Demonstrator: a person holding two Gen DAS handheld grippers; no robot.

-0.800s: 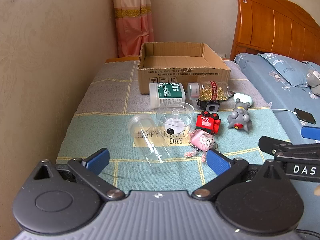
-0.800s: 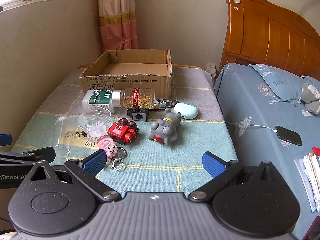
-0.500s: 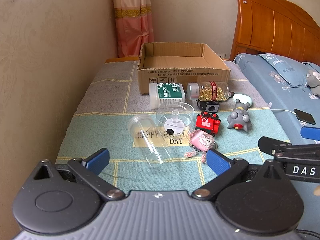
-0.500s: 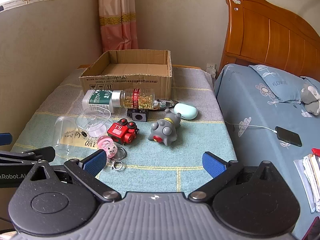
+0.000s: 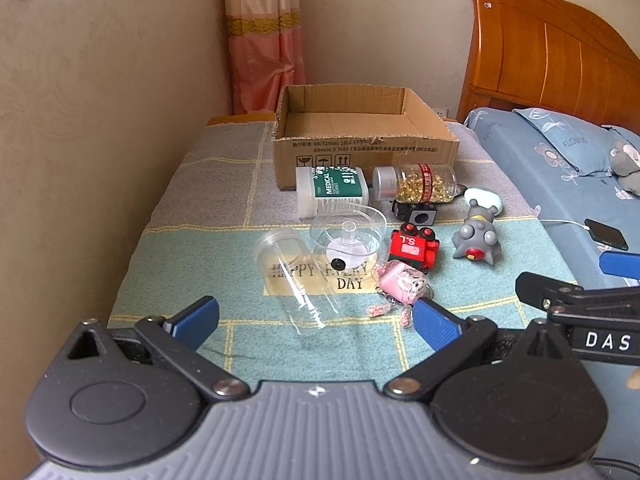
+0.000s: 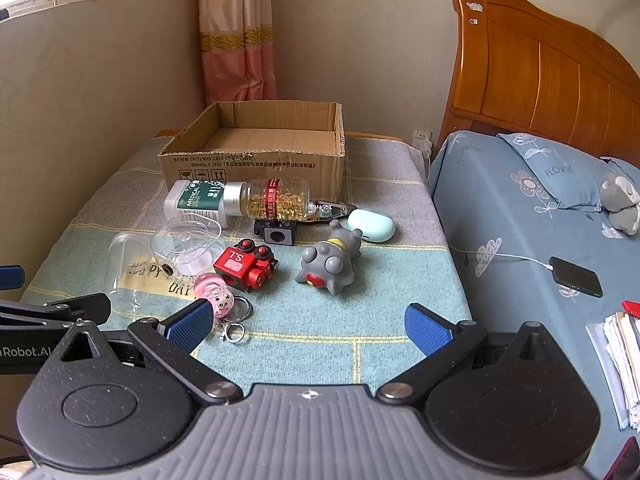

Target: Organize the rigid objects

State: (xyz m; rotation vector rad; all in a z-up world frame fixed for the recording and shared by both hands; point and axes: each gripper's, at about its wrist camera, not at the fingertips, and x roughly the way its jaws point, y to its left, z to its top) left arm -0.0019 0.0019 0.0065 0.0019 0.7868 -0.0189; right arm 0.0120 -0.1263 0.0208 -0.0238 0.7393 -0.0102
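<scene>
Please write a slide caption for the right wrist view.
Open right gripper faces toys, bottles and an empty cardboard box on a checked blanket.

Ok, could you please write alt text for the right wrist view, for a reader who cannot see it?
The right gripper, fingers wide open and empty, hangs over a cloth-covered table beside a bed. On the table lie a red toy train, a grey toy figure, two bottles on their sides, clear containers and a pink keychain, before an empty cardboard box.

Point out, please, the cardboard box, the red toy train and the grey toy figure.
cardboard box [image 5: 360, 152], left wrist view, printed front wall.
red toy train [image 6: 240, 266], right wrist view, lettered red top.
grey toy figure [image 6: 326, 266], right wrist view, rounded body.
</scene>
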